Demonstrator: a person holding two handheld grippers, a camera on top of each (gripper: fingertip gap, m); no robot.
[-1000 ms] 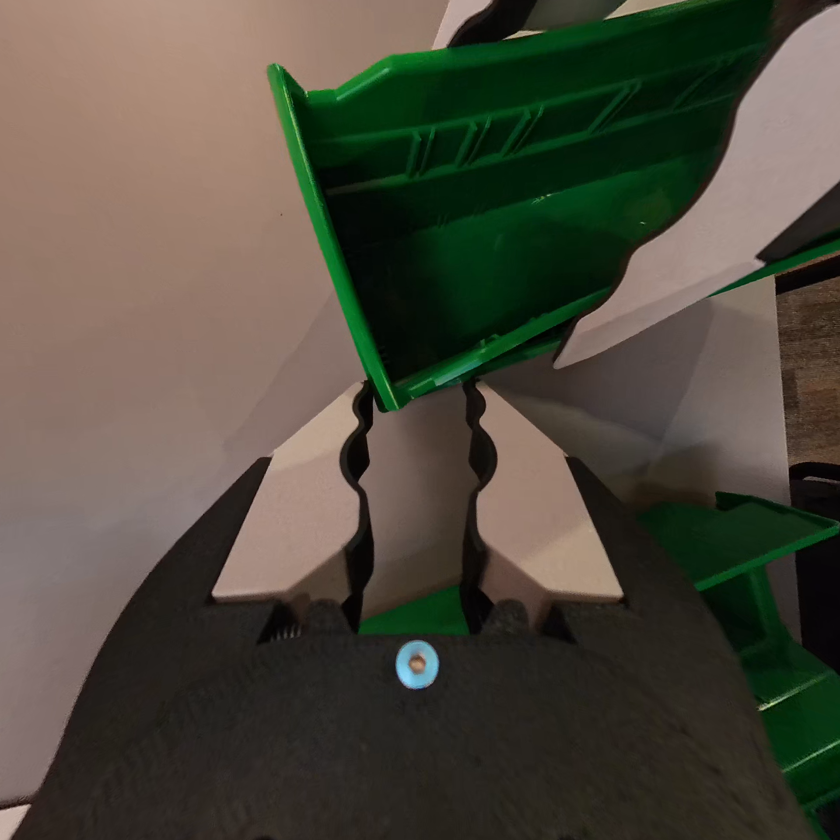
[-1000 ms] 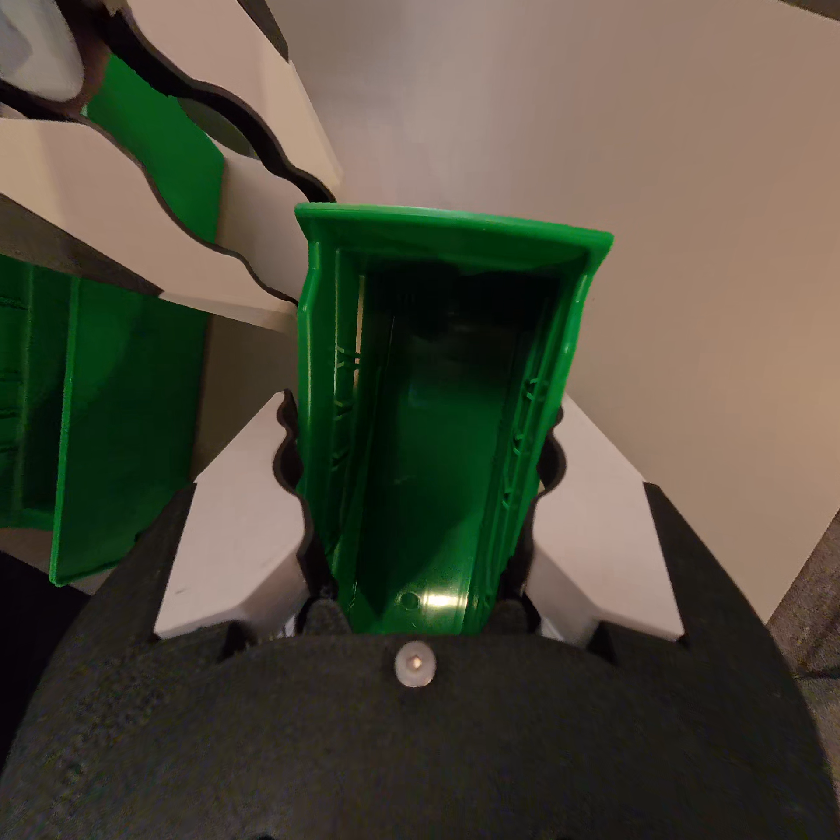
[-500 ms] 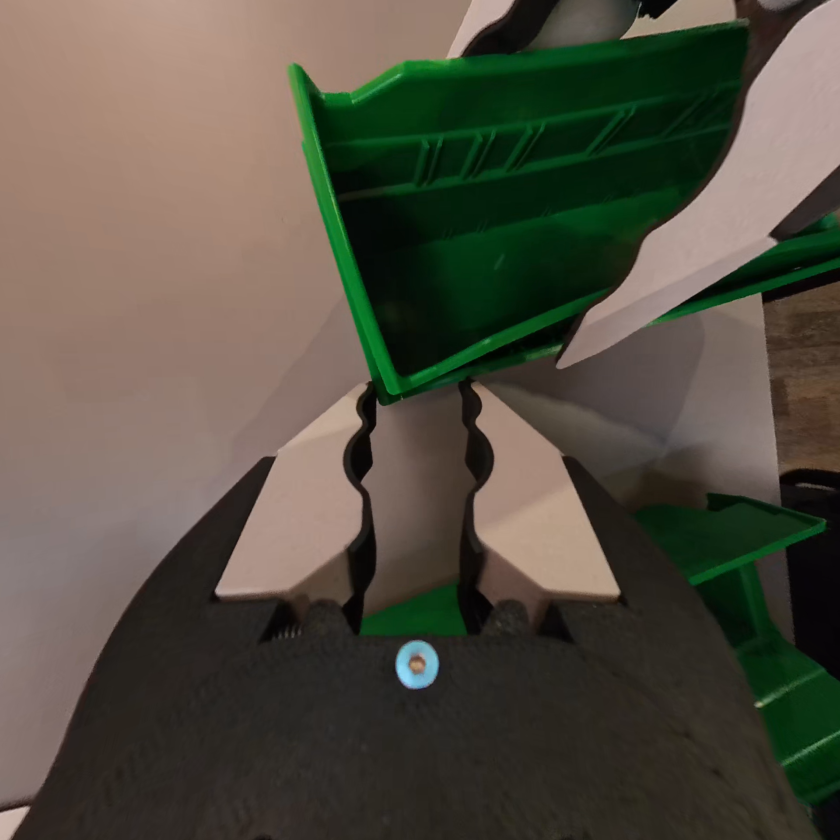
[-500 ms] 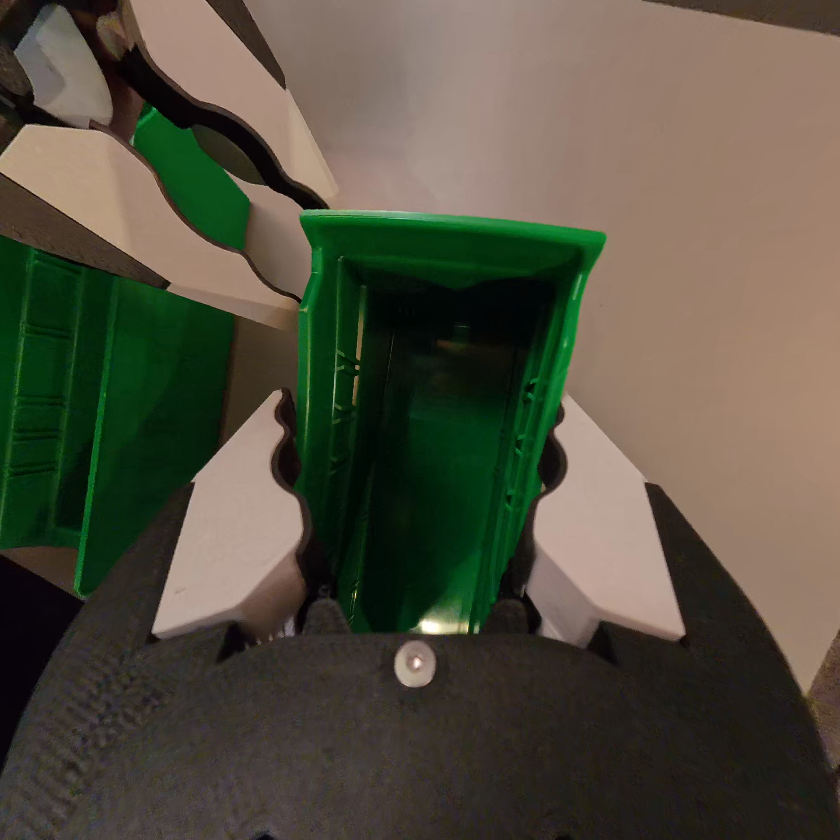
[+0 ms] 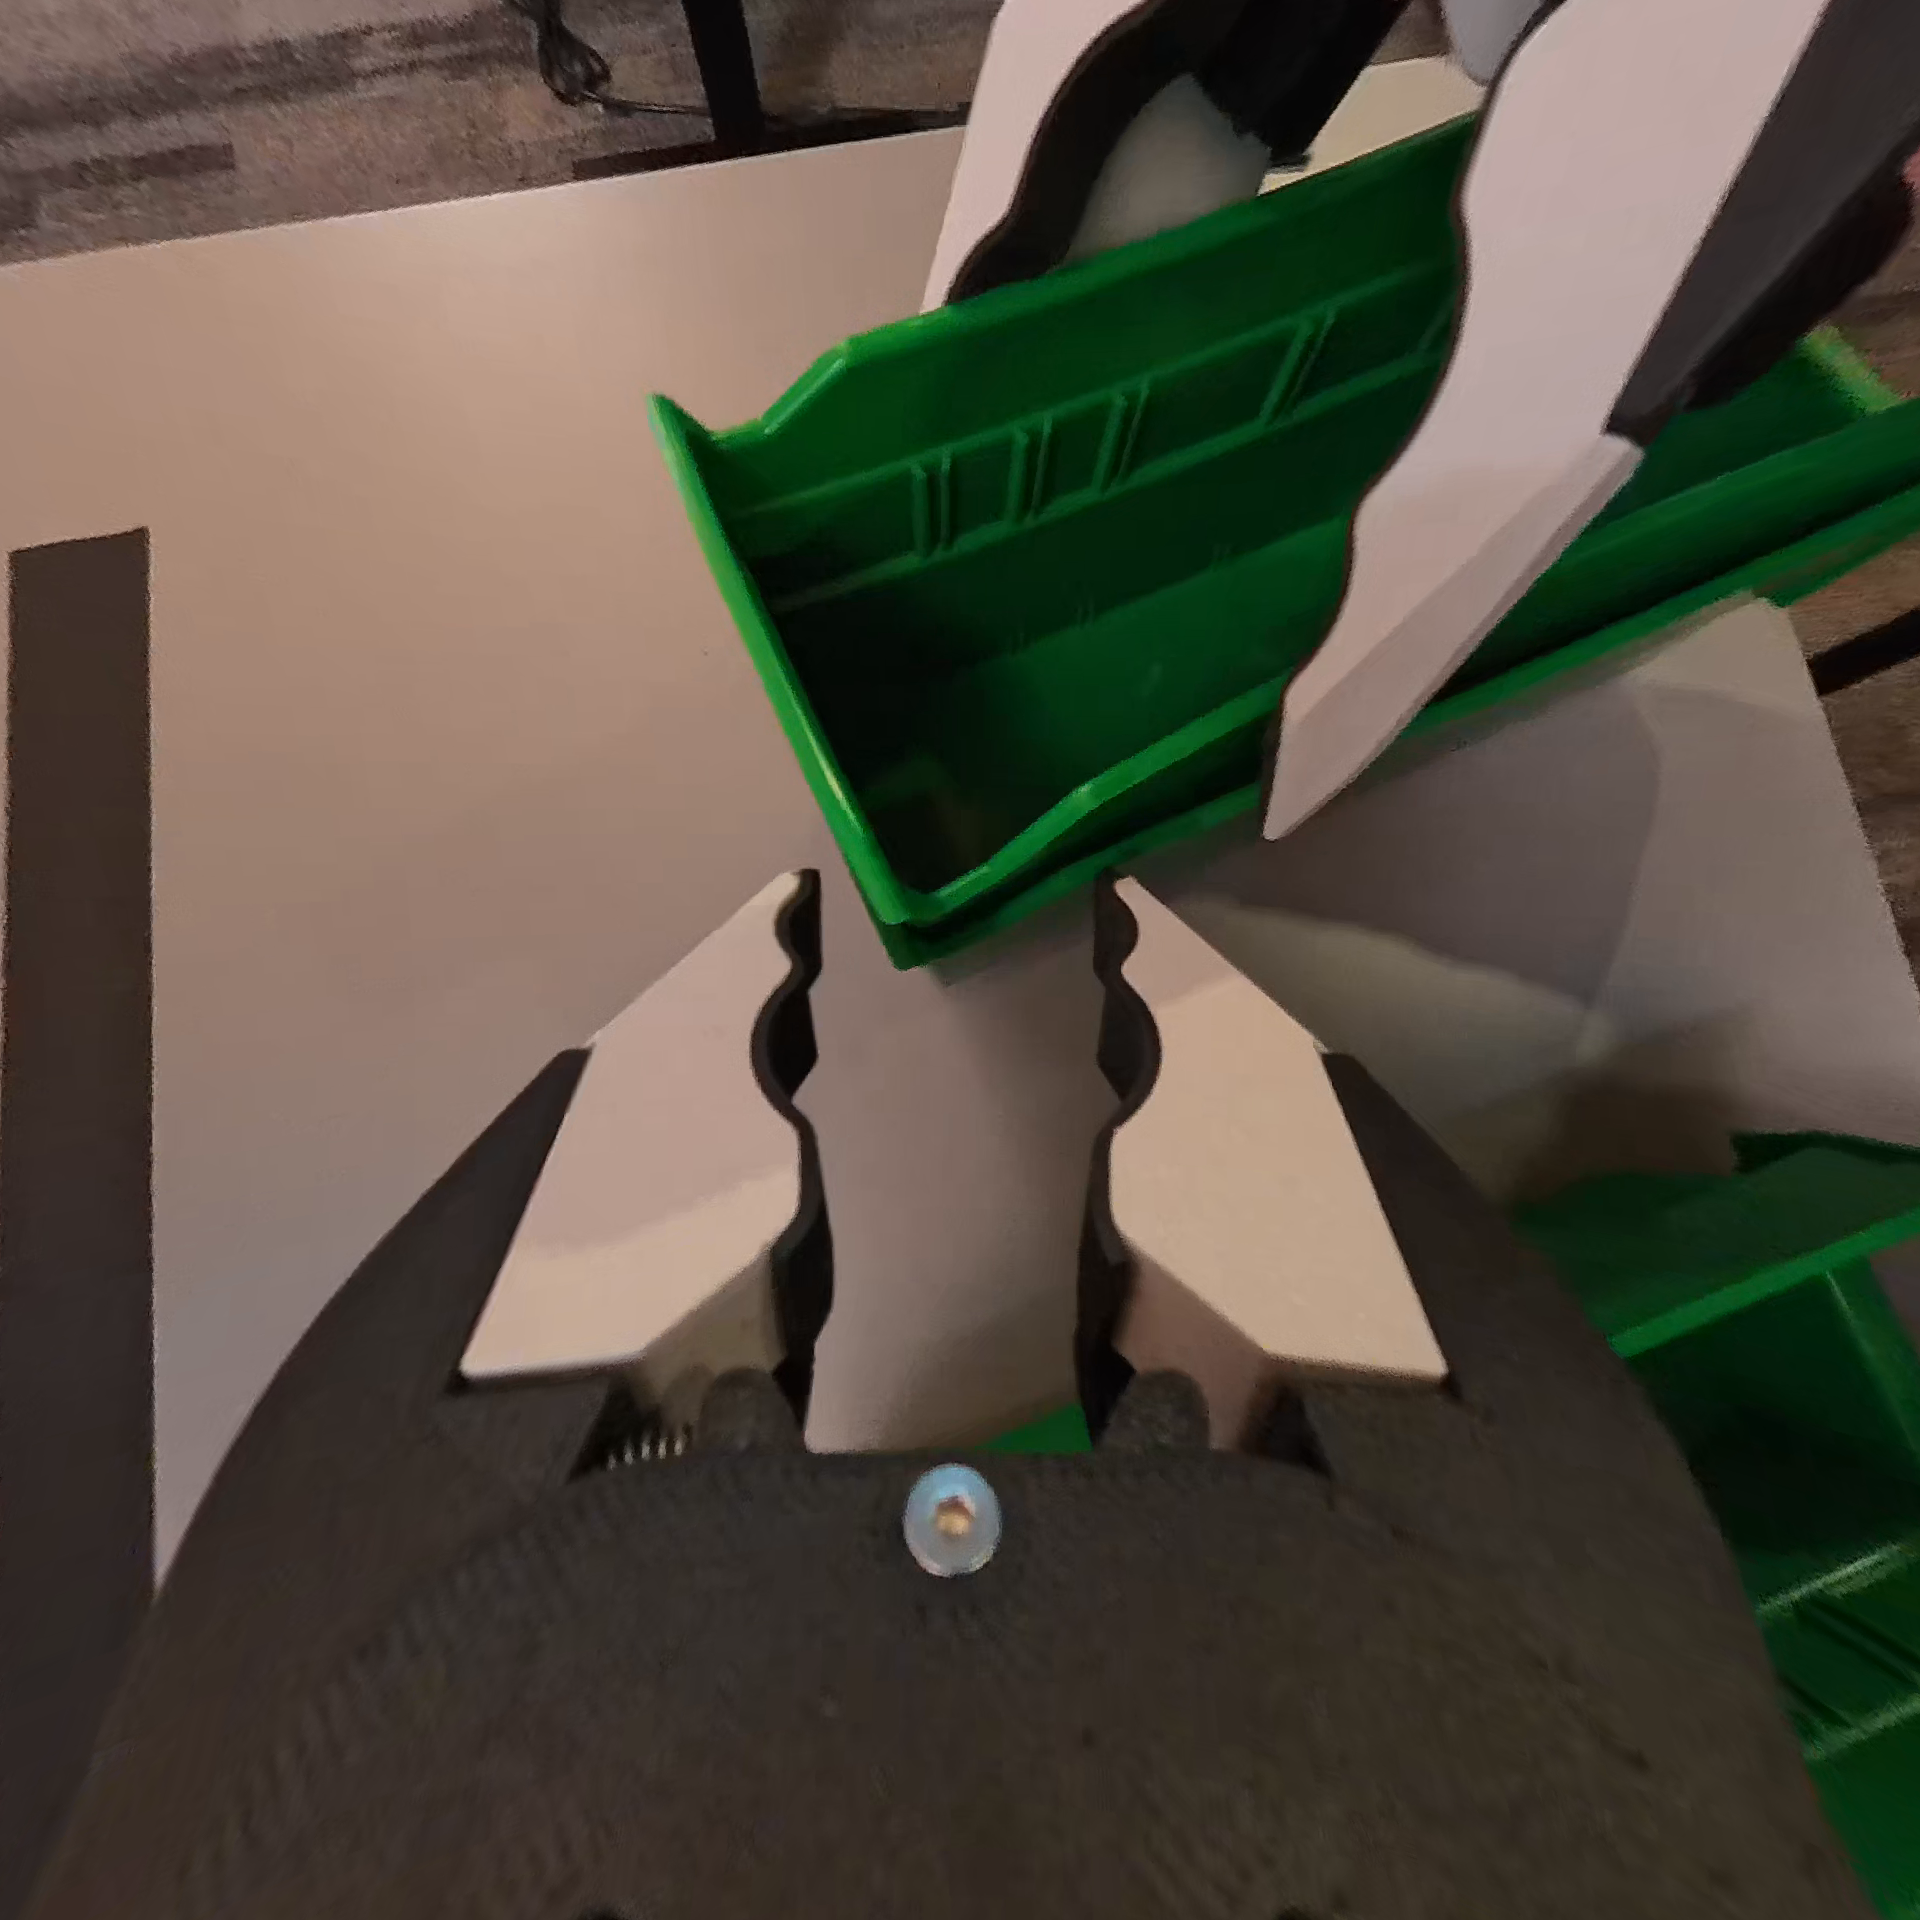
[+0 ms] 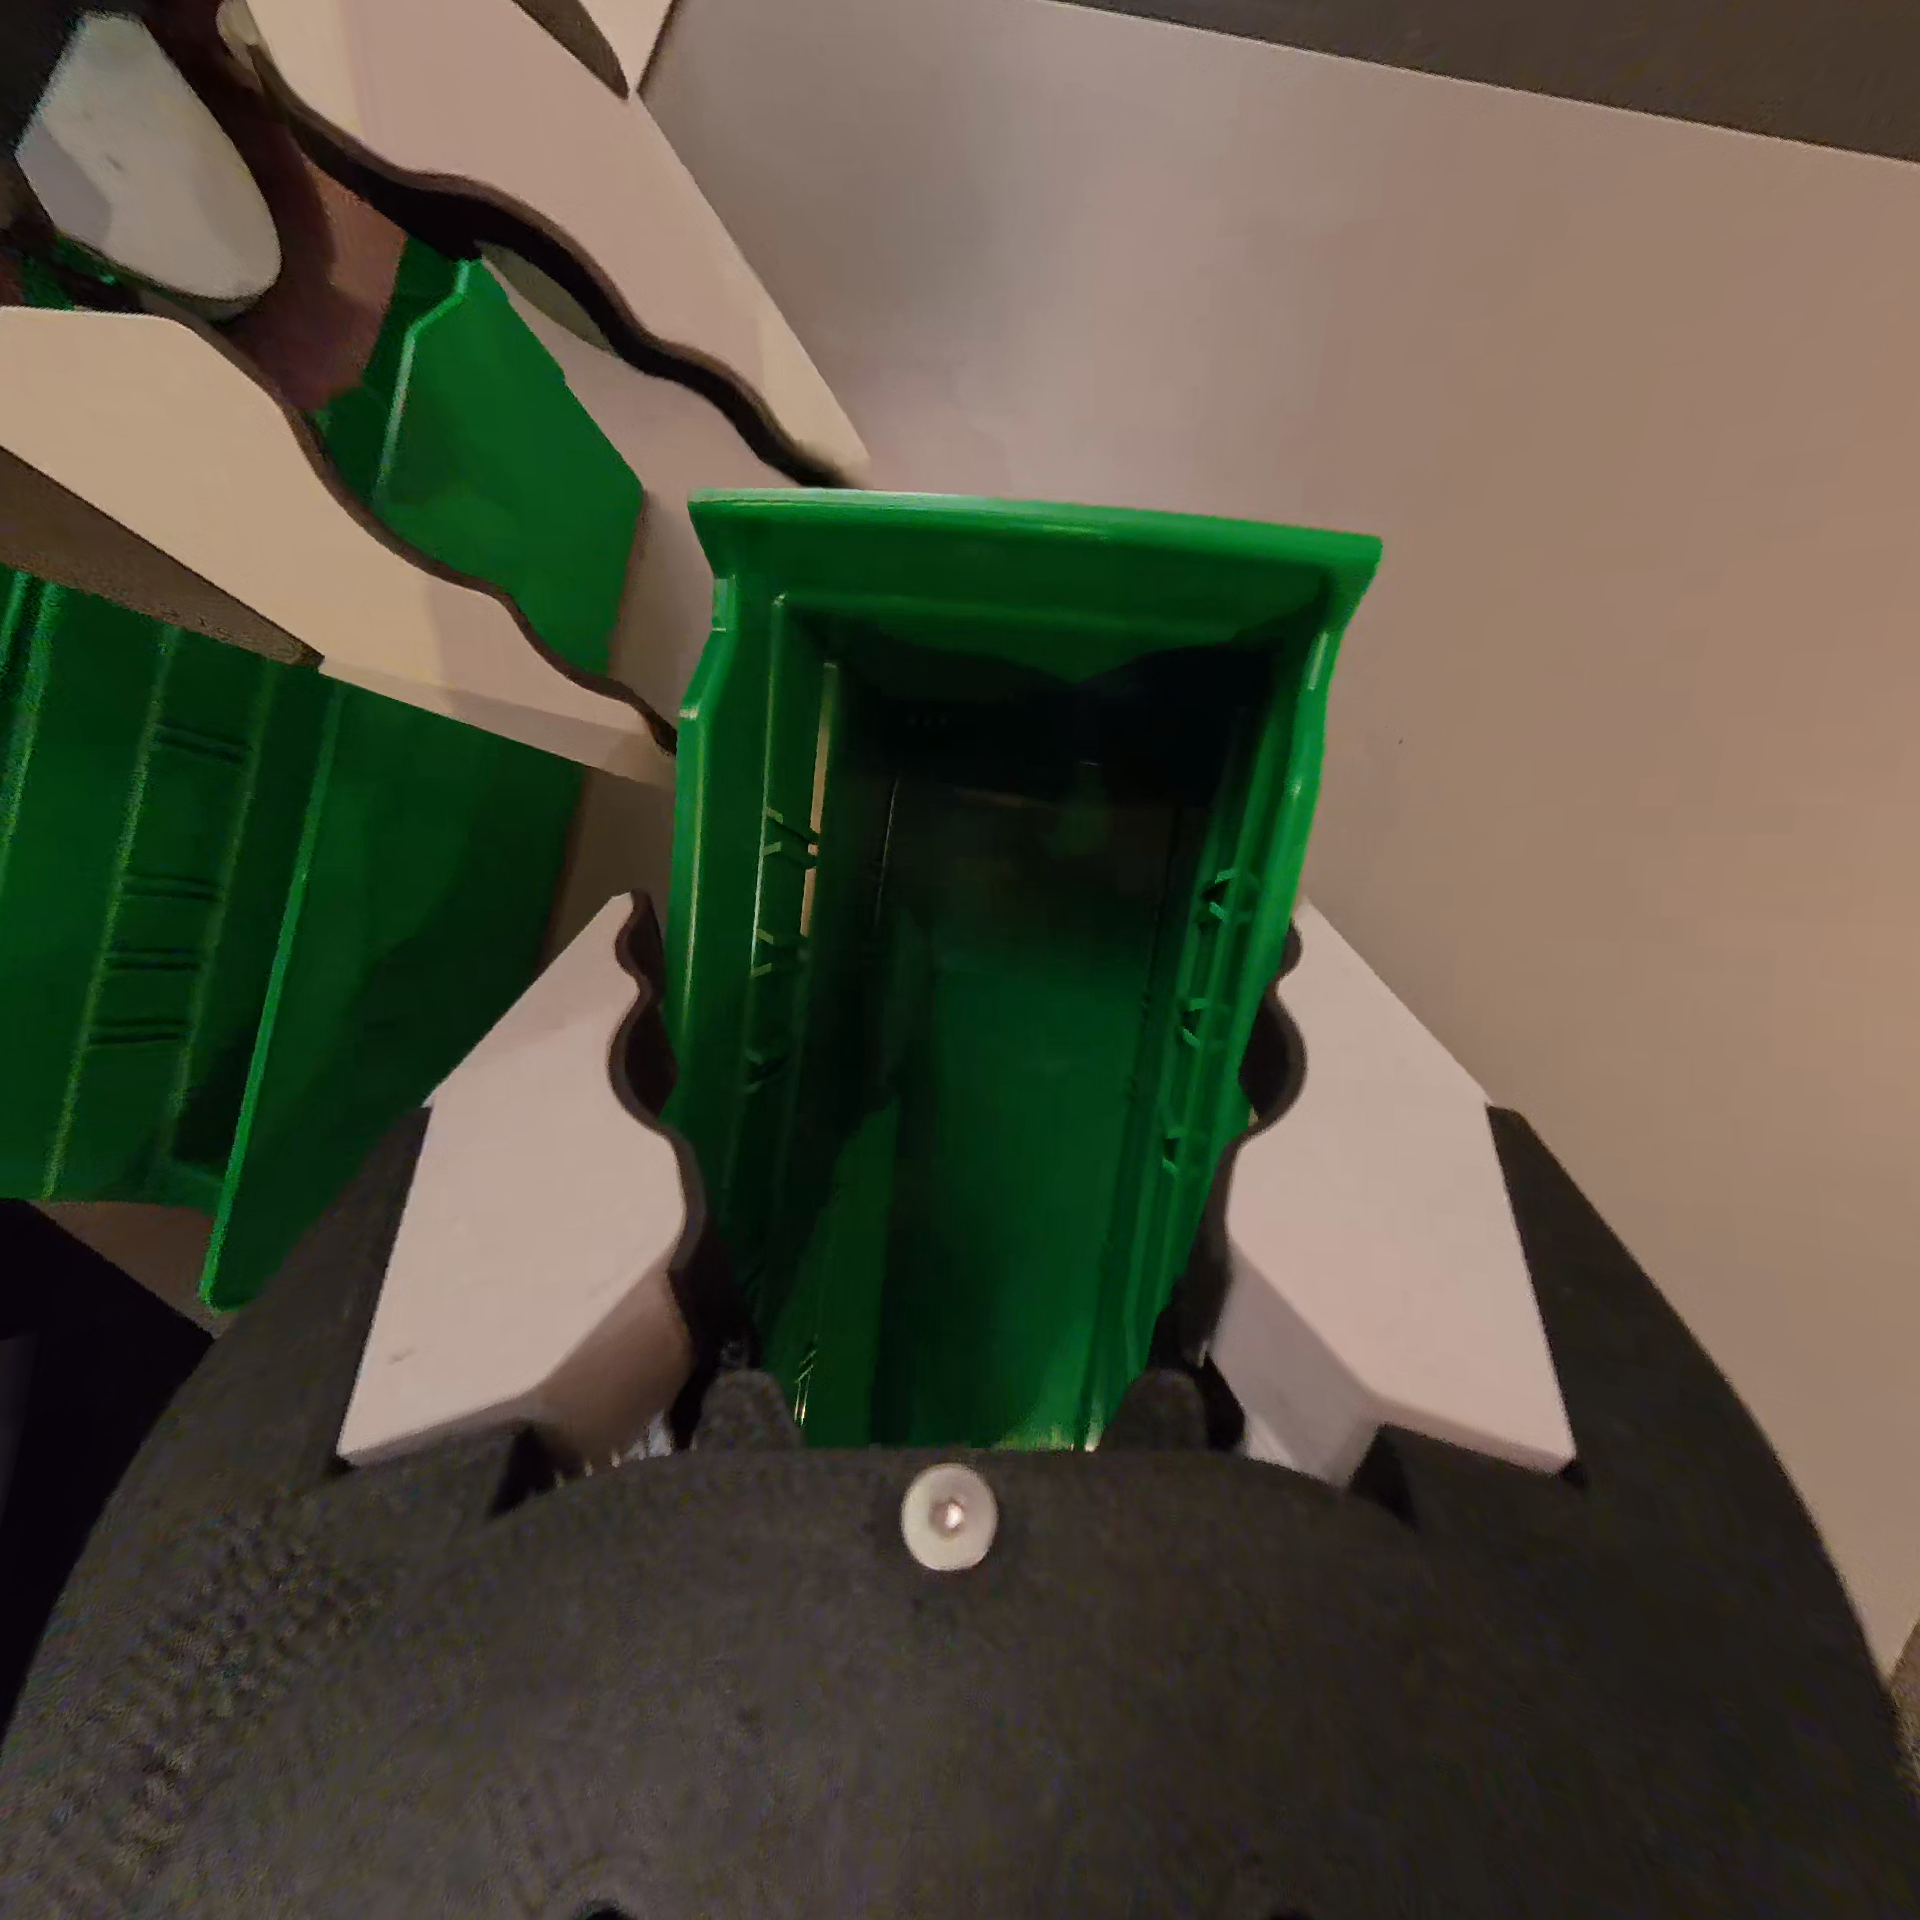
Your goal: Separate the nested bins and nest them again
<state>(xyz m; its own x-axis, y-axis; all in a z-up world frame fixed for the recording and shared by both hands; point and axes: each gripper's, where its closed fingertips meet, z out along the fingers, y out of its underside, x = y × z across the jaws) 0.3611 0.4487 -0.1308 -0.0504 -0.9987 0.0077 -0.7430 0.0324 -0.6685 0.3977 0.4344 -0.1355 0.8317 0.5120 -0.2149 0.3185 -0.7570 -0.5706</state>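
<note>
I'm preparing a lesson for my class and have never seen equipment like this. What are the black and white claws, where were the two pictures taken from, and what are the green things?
The claws are hand-held two-finger grippers, one in each of a person's hands, each carrying a camera that looks along its own fingers. One picture comes from each. The right gripper clamps a green plastic bin, lifted above the pale table. The left gripper is open and empty, near that bin's corner. A second green bin sits lower, to one side.

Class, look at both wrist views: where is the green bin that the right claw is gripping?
The green bin sits clamped between the right claw's fingers, centre of the right wrist view; in the left wrist view it hangs upper right, above the white table.
</note>
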